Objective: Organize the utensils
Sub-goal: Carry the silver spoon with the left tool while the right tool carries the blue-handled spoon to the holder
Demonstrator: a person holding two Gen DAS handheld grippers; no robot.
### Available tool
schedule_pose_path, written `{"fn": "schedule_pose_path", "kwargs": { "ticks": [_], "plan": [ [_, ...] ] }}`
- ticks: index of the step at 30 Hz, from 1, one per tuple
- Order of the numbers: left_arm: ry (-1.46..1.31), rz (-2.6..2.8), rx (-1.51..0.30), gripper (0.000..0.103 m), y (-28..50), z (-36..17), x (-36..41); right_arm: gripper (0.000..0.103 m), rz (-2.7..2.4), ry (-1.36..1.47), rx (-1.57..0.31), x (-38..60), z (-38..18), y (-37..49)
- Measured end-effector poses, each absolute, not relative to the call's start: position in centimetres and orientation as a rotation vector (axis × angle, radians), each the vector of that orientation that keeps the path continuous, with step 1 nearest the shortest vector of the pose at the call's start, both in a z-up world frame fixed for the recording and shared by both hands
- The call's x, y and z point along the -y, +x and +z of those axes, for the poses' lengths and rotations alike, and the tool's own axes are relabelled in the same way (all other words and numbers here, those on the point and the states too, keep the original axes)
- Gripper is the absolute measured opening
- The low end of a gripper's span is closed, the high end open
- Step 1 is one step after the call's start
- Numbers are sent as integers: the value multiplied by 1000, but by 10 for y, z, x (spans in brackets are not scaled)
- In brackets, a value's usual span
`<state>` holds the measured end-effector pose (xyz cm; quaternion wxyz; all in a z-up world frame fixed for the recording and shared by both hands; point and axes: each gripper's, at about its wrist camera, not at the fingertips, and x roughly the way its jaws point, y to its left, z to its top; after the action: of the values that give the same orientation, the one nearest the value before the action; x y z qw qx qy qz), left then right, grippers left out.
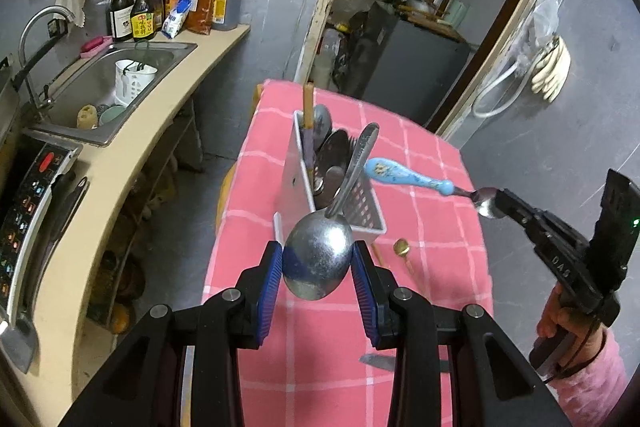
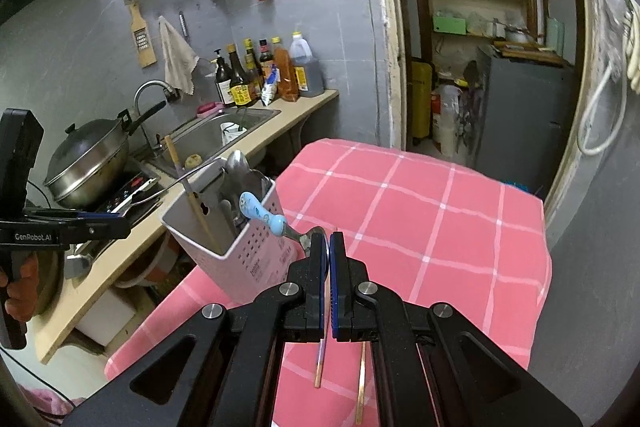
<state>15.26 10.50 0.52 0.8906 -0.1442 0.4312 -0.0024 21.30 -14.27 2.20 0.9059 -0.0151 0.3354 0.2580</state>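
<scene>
Left gripper [image 1: 318,263] clamps a steel spoon [image 1: 318,261] by its bowl; right gripper [image 2: 329,247] pinches the blue-handled spoon [image 2: 262,213] above the crowded utensil caddy [image 2: 236,247]. Either handle could snag there and slip.

The left gripper [image 1: 318,267] points steeply downward, its blue pads [image 1: 269,291] clamped on either side of a steel spoon's bowl [image 1: 316,259], handle angled toward one o'clock. The right gripper [image 2: 330,255] tilts downward too, jaws pressed nearly together on the bowl of a blue-handled spoon [image 2: 262,213] that juts toward ten o'clock. A hand [image 1: 560,315] in a pink sleeve [image 1: 596,375] grips the right tool's handle at four o'clock in the left wrist view.
</scene>
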Motion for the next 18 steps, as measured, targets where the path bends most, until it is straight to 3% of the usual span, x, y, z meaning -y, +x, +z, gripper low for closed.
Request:
{"fn": "schedule_pose_path", "kwargs": {
  "ticks": [18],
  "plan": [
    [-493, -64, -550, 33, 192, -18, -92, 2, 549, -220, -669, 114, 43, 228]
  ]
}}
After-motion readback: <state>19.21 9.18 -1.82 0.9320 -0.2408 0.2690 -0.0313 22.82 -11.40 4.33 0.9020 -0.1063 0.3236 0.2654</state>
